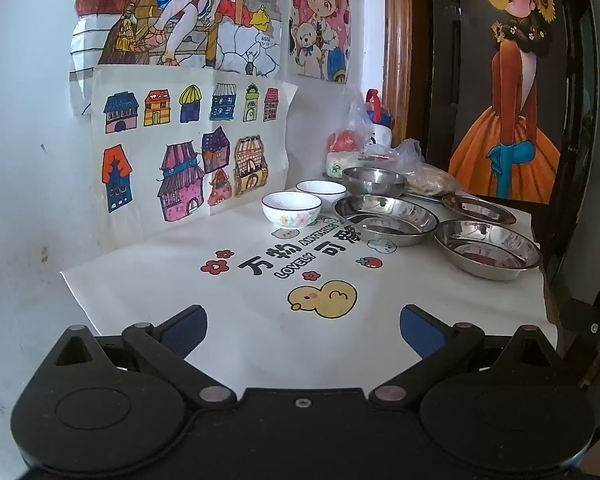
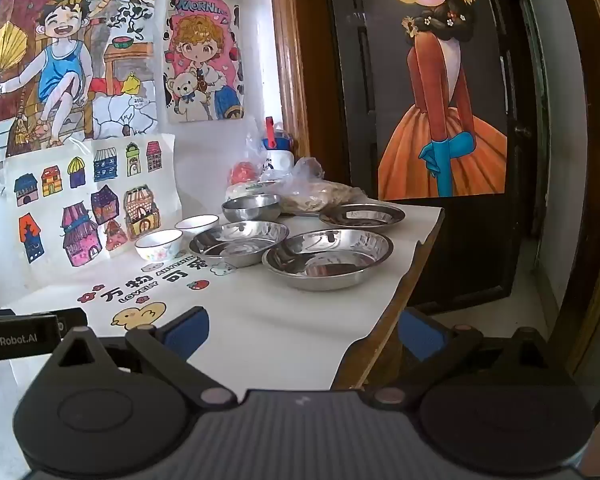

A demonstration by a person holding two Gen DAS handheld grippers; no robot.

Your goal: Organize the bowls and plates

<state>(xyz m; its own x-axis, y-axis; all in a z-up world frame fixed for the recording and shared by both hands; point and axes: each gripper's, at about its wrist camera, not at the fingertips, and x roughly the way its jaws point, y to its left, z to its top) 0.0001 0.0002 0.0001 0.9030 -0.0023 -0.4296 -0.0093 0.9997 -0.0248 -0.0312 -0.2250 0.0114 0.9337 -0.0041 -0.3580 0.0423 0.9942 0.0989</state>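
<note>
Three steel plates stand apart on the table: a near one (image 1: pixel 487 249) (image 2: pixel 329 258), a middle one (image 1: pixel 386 218) (image 2: pixel 240 240) and a far right one (image 1: pixel 478 207) (image 2: pixel 362 215). A steel bowl (image 1: pixel 374 181) (image 2: pixel 252 206) sits behind them. Two white ceramic bowls with flower prints stand to their left, the nearer (image 1: pixel 291 209) (image 2: pixel 159 243) and the farther (image 1: pixel 321 192) (image 2: pixel 197 225). My left gripper (image 1: pixel 303 330) is open and empty over the front of the table. My right gripper (image 2: pixel 303 330) is open and empty at the table's front right corner.
A white tablecloth (image 1: pixel 260 332) with a duck print covers the table; its right edge (image 2: pixel 404 280) drops off beside a dark door (image 2: pixel 440 80). Plastic food bags (image 1: pixel 360 148) and a cup stand at the back. Drawings hang on the wall (image 1: pixel 188 160).
</note>
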